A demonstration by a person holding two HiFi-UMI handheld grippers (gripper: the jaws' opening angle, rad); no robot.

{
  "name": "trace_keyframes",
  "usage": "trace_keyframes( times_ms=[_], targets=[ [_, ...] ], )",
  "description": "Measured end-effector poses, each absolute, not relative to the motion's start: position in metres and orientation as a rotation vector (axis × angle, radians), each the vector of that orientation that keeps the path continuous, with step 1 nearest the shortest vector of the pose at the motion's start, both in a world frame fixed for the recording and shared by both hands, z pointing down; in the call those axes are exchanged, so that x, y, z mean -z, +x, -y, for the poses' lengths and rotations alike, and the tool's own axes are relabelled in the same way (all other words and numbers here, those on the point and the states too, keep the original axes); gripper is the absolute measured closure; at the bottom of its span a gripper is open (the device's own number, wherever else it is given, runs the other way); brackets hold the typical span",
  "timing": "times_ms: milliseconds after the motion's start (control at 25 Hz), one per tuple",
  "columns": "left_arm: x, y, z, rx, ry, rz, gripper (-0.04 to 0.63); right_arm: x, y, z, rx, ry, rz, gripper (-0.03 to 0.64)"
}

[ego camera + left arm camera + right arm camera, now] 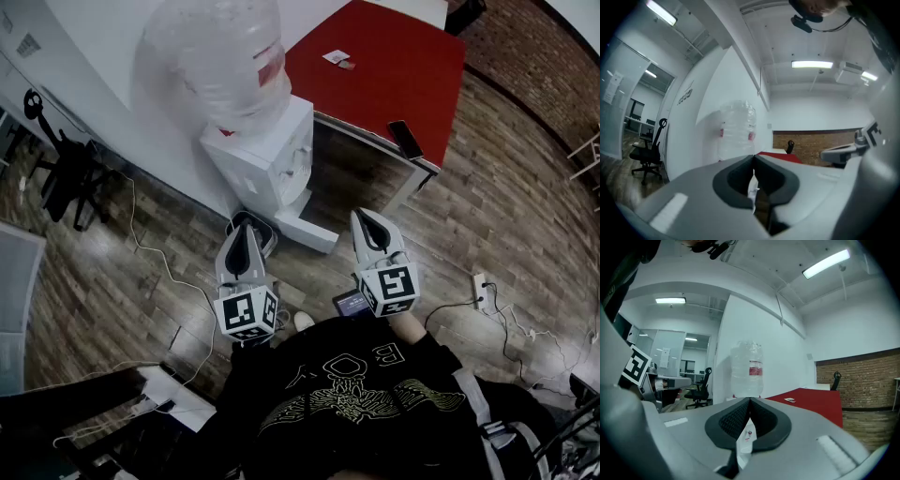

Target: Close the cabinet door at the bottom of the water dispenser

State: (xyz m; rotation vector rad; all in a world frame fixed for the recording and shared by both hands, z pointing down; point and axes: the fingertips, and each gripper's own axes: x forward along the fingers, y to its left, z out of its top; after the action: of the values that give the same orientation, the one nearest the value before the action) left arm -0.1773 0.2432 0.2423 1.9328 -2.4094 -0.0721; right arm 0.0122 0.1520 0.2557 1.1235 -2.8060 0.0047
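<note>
Cabinet door (307, 231) open above wood floor (469, 216), left gripper (241, 232) and right gripper (366, 217) both closed, empty

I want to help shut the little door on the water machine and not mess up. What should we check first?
1. Sight of the white cabinet door under the white water dispenser: ok, it stands open.
2. The left gripper free: ok, jaws together on nothing.
3. The right gripper free: ok, jaws together on nothing.
4. Contact with the door: not ok, both grippers hang apart from it.
5. Nothing inside blocking the door: cannot tell, the cabinet's inside is hidden.
6. The big clear plastic bottle seated on top: ok.
</note>
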Motion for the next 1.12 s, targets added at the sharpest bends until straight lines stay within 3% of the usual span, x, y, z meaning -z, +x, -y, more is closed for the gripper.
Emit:
trace_keyframes(
  times_ms=[520,1120],
  targets=[
    [-0.270,-0.182,-0.204,0.081,2.009,2.256,0.588,-0.284,-0.006,-0.158,-0.061,1.153,2.747,0.621],
    [-0.264,-0.156,-0.085,-0.008,2.146,2.171,0.588,-0.297,0.005,-0.047,-0.173,1.173,2.729,0.621]
  ],
)
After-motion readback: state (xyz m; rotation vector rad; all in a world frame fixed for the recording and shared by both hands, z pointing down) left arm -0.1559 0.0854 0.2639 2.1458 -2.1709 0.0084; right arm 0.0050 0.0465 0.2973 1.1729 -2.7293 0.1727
